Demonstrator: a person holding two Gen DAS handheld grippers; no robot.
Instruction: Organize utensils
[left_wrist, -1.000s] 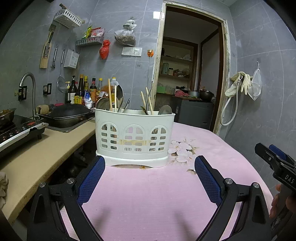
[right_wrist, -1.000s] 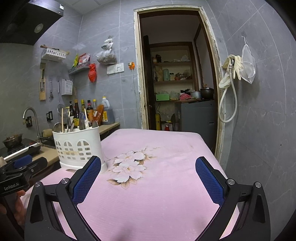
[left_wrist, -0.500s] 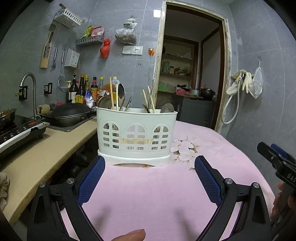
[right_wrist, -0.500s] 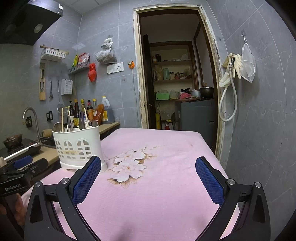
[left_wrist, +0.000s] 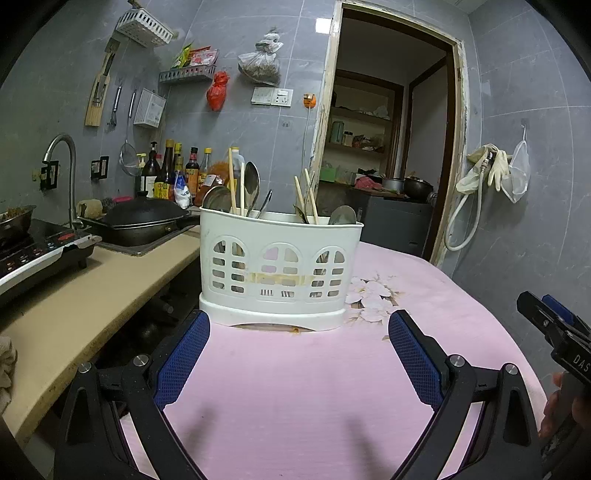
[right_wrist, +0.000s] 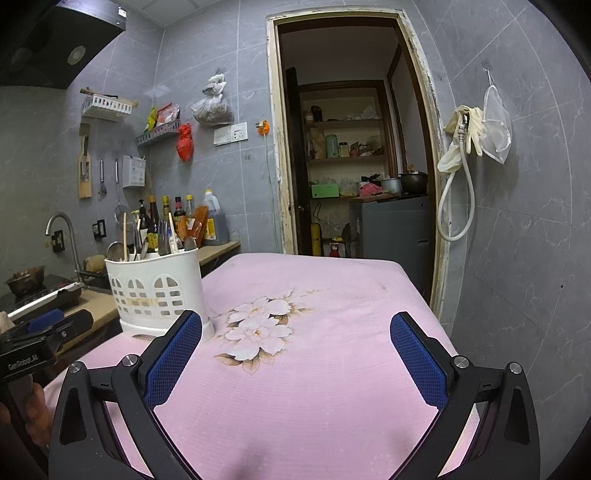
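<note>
The white utensil caddy stands upright on the pink floral tablecloth, near the table edge beside the beige counter. It already holds wooden chopsticks, several metal spoons and what may be a ladle, all standing handle-down or bowl-up in its compartments. No loose utensil shows anywhere on the cloth in either view, so the sorting looks largely done, or else not begun on some item outside the frames; the pictures alone cannot settle which.

The left gripper faces the caddy squarely, its blue pads spread wide with nothing between them, tips close to the caddy's base but not touching. The right gripper hangs over bare cloth, likewise spread and empty, with the caddy off to its left.

The caddy's inner dividers are hidden behind its front wall, so which compartment holds which piece is unclear. The utensils' lower ends are only glimpsed through the arched slots. The near table edge is cut off by both gripper bodies, and only a fragment of the person's hand shows.
</note>
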